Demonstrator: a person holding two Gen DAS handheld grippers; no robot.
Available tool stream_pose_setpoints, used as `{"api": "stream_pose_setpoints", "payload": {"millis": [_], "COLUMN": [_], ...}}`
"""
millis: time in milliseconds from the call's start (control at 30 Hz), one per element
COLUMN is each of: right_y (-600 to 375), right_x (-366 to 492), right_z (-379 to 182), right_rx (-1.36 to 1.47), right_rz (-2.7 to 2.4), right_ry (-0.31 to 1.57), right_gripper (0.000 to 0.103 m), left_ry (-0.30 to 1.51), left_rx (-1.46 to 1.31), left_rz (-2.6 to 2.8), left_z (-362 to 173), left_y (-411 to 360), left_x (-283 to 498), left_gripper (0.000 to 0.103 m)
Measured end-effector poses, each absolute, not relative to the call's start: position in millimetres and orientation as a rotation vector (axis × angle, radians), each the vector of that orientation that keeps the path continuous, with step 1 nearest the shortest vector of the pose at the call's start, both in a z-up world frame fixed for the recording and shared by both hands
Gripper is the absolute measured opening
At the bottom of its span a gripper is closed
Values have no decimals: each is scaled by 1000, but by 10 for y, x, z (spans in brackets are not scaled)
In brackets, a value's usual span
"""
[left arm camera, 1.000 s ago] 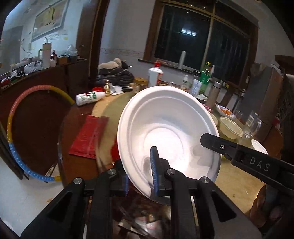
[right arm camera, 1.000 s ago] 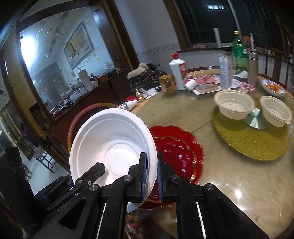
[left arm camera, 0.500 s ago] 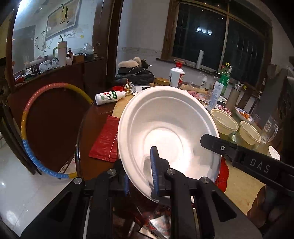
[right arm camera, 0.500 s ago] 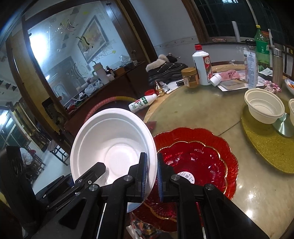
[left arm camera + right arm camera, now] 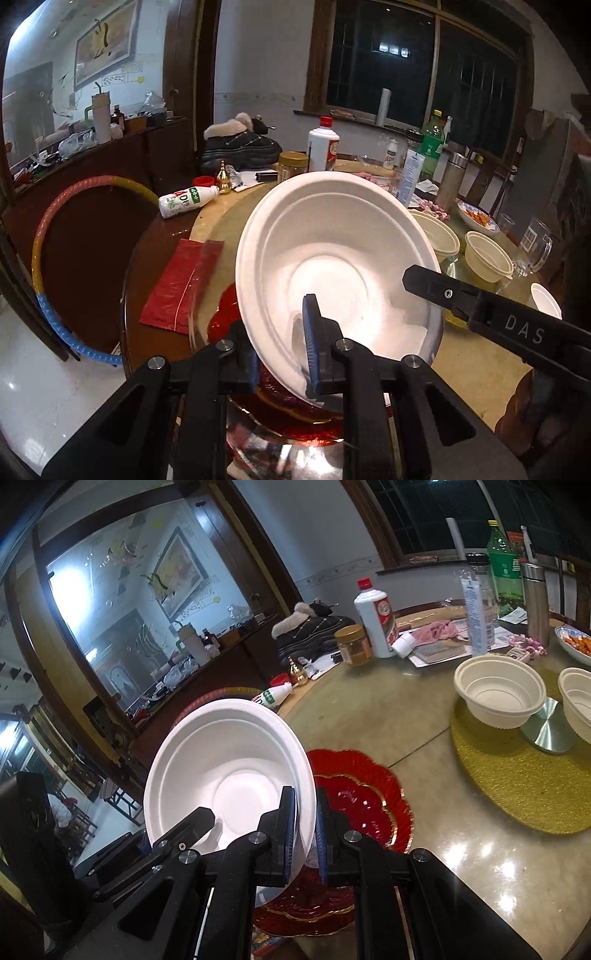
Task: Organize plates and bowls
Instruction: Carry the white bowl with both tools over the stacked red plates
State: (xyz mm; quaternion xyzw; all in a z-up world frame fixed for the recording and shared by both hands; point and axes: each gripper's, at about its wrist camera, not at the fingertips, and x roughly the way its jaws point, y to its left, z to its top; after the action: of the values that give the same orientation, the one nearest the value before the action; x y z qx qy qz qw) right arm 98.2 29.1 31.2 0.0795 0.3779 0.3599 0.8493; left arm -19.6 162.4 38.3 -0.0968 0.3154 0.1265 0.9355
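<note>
Both grippers hold one white foam bowl [image 5: 332,258] by its rim, tilted up above the table. My left gripper [image 5: 280,354] is shut on its near rim. My right gripper [image 5: 306,834] is shut on the bowl [image 5: 225,775] at its right rim; its finger [image 5: 480,306] shows in the left wrist view. Red scalloped plates [image 5: 365,797] with gold trim lie stacked on the table under the bowl. Two cream bowls [image 5: 498,690] [image 5: 576,701] stand on a gold mat [image 5: 517,775].
Bottles, a jar [image 5: 352,644], a white liquor bottle [image 5: 376,616], papers and a dish of food [image 5: 576,642] crowd the far side of the round table. A glass mug [image 5: 532,247] stands at the right. A red bag [image 5: 181,284] and a hoop [image 5: 48,236] are at the left.
Both grippers have carried the white bowl along over the table; the view has swung, and the red plates now lie below and right of the bowl, with the cream bowls nearer.
</note>
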Motion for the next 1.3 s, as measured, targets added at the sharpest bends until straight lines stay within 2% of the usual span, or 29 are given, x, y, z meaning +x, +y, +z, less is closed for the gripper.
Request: {"api": "stream_pose_setpoints", "payload": {"millis": [867,1300], "right_y": [180,194], "right_x": [1207,1203], "right_z": [-169,-189], "right_rx": [165,150], "right_rz": [713,705], "right_ry": [981,989], "right_gripper": [10,10], "left_ry": [889,917], "left_rx": [-217,-216], "left_rz": [198,219], "left_z": [1,-53], "left_y": [1574,1588], "left_x": [138,201], "left_gripper": [17,17]}}
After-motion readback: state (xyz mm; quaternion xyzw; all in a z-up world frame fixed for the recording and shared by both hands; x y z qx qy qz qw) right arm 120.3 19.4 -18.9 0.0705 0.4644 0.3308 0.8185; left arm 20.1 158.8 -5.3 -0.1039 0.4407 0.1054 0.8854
